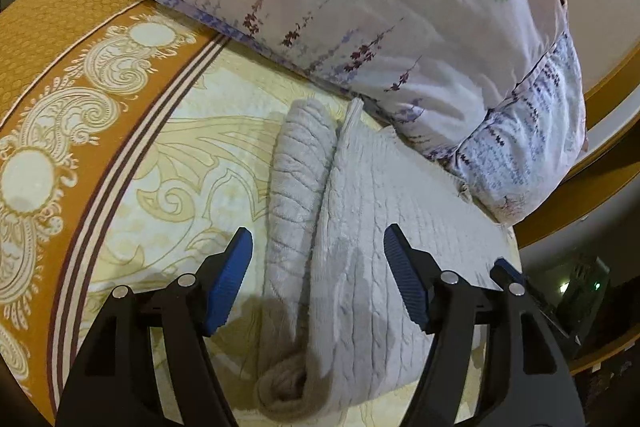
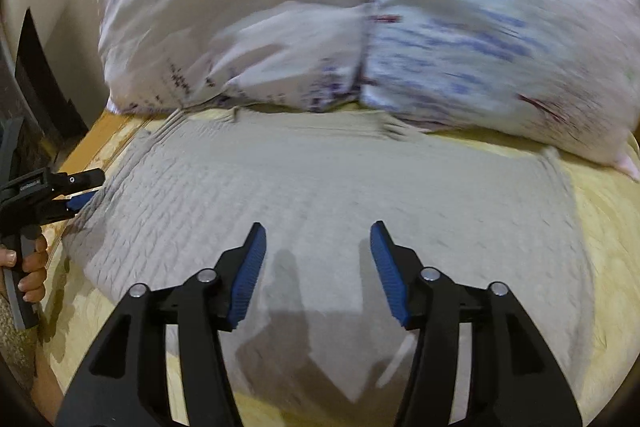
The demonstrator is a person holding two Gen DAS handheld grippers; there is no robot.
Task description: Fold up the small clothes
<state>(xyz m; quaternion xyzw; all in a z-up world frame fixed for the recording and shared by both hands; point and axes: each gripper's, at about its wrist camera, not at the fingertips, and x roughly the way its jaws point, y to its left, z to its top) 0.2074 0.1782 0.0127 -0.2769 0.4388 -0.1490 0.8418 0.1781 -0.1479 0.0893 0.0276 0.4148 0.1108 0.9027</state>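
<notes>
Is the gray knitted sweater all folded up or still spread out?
Partly folded. The sweater lies mostly flat on the bed, with one side rolled over along its edge. Both tools are open above it.

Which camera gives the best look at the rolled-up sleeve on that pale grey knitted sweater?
The left wrist view: the rolled sleeve of the pale grey knitted sweater lies sharp along its left edge, between the open left hand-held gripper fingers. The right wrist view, blurred, shows only the sweater's flat body.

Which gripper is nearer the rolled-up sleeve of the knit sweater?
Left. The left gripper hangs open directly over the rolled sleeve. The right gripper is open over the sweater's flat middle, away from that side.
</notes>
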